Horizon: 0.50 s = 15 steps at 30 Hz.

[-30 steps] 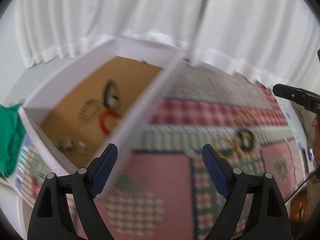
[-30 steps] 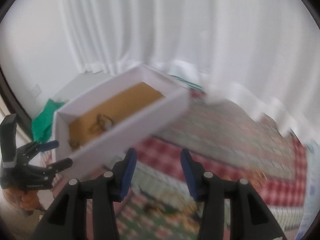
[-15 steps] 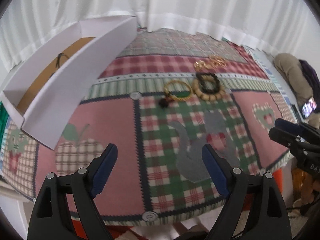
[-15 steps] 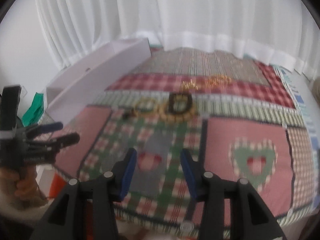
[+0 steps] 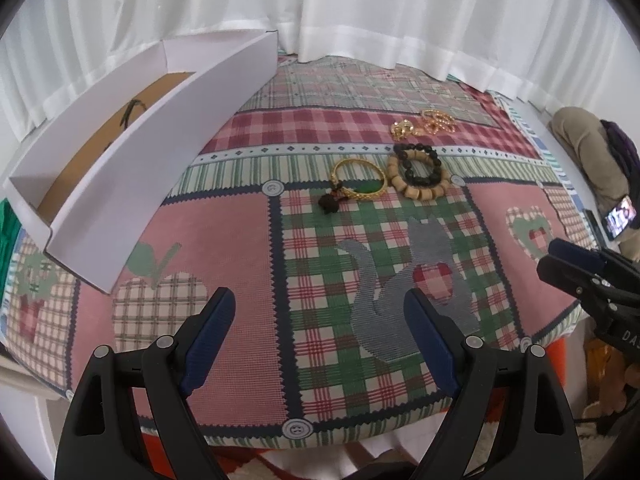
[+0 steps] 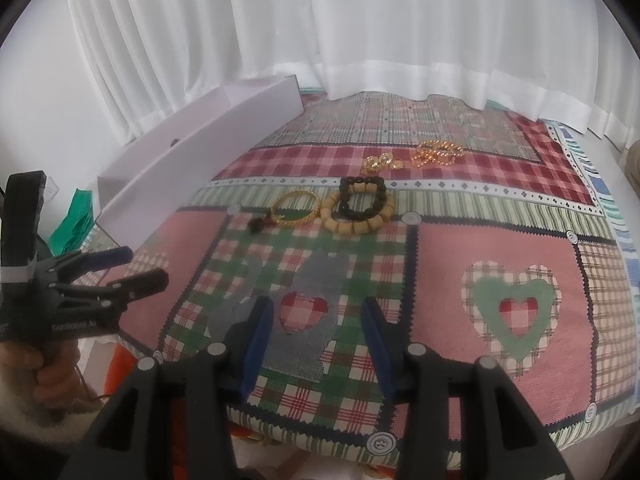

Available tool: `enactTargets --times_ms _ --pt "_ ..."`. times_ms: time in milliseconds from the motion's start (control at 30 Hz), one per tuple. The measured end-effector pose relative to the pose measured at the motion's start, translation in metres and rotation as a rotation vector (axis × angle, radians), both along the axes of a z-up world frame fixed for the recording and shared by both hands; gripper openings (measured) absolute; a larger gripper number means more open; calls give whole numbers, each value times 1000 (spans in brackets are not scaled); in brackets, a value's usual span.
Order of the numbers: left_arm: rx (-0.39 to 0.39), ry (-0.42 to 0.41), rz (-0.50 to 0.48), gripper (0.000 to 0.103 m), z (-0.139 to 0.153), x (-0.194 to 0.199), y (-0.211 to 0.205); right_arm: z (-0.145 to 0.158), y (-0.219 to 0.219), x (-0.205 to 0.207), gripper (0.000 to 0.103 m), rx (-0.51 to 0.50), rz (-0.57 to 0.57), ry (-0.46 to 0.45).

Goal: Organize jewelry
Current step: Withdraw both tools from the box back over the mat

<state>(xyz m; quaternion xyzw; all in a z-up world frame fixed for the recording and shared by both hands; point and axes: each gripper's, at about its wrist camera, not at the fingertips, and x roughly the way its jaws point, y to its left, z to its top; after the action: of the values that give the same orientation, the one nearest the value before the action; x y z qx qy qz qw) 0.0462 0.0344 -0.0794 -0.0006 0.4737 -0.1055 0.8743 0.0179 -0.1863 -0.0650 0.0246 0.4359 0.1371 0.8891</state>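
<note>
A white box [image 5: 168,128] with a brown floor stands at the table's left; dark jewelry lies inside. It also shows in the right wrist view [image 6: 192,152]. On the patchwork cloth lie a gold bangle [image 5: 359,180] with a dark tassel, a wooden bead bracelet [image 5: 418,184] under a black bead bracelet [image 5: 416,164], and gold chain pieces [image 5: 424,124]. The same pieces show in the right wrist view: bangle [image 6: 295,210], bead bracelets [image 6: 360,210], gold chains [image 6: 420,156]. My left gripper [image 5: 320,328] and right gripper [image 6: 316,332] are open and empty, over the table's near edge.
White curtains [image 5: 360,12] hang behind the table. Green cloth [image 6: 74,220] lies left of the box. A phone [image 5: 620,216] and a bundle of clothes [image 5: 588,152] lie at the far right beyond the table.
Both cameras have swung back from close over the box to the table's near edge. The view has steadied, and the loose jewelry on the cloth is now in view.
</note>
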Motion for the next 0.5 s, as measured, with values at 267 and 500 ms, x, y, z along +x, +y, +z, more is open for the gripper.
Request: enactTargets --times_ms 267,500 --pt "2 12 2 87 -4 3 1 -2 -4 1 46 4 -11 12" --pt "-2 34 5 87 -10 10 3 -9 -5 5 46 16 -10 40"
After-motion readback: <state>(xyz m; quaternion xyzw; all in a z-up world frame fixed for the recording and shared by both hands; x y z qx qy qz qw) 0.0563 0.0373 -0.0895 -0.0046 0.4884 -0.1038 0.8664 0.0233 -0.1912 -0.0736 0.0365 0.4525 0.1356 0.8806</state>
